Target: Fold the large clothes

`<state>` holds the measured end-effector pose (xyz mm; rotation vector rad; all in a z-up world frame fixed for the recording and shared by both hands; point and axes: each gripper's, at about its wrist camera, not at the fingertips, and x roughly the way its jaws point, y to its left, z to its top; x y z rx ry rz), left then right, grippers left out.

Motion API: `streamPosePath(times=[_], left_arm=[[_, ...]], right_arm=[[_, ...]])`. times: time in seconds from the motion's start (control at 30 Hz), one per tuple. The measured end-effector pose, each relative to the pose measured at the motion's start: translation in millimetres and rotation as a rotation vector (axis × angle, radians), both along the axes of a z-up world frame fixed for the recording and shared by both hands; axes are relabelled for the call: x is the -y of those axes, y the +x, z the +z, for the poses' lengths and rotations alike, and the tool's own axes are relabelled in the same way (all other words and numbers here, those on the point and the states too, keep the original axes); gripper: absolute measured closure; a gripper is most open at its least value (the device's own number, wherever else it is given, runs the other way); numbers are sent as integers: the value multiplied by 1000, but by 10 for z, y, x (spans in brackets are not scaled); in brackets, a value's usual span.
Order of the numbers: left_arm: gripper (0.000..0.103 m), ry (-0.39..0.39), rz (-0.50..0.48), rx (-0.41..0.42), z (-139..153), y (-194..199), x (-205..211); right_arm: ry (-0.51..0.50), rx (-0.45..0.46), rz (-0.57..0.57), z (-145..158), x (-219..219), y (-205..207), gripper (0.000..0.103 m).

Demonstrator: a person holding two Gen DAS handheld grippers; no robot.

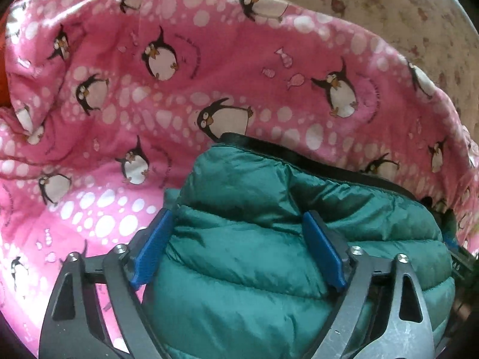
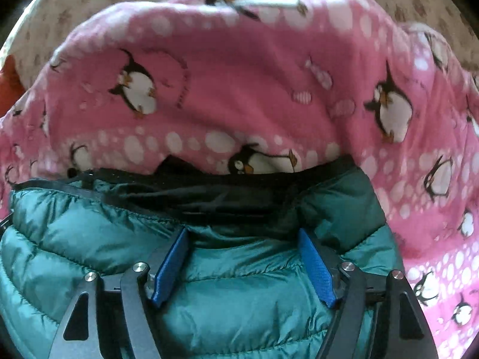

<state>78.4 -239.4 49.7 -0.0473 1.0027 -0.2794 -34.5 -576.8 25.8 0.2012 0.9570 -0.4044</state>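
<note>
A green quilted puffer jacket (image 1: 254,203) with a black inner lining lies bunched on a pink penguin blanket (image 1: 209,68). My left gripper (image 1: 239,224) is open, its blue pads (image 1: 155,248) straddling a puffy part of the jacket near its black-trimmed edge. In the right wrist view the same jacket (image 2: 89,239) fills the lower frame, its black lining (image 2: 224,197) showing at the opening. My right gripper (image 2: 242,239) is open too, blue pads (image 2: 315,266) either side of a jacket fold just below the lining. Neither pair of pads presses the fabric.
The pink blanket (image 2: 239,89) is rumpled and rises behind the jacket. A cream floral bedsheet (image 1: 389,15) lies beyond it. Something orange-red (image 1: 9,59) sits at the far left edge.
</note>
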Motion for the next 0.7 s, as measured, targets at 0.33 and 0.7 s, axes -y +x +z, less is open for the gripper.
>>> streamPosePath(times=[0.33, 0.7], left_arm=[[7, -37, 25, -26, -80, 11, -146], [7, 13, 22, 16, 24, -153, 14]], right_arm=[[-49, 83, -6, 456, -52, -325, 31], [-54, -36, -117, 56, 139, -306, 28]])
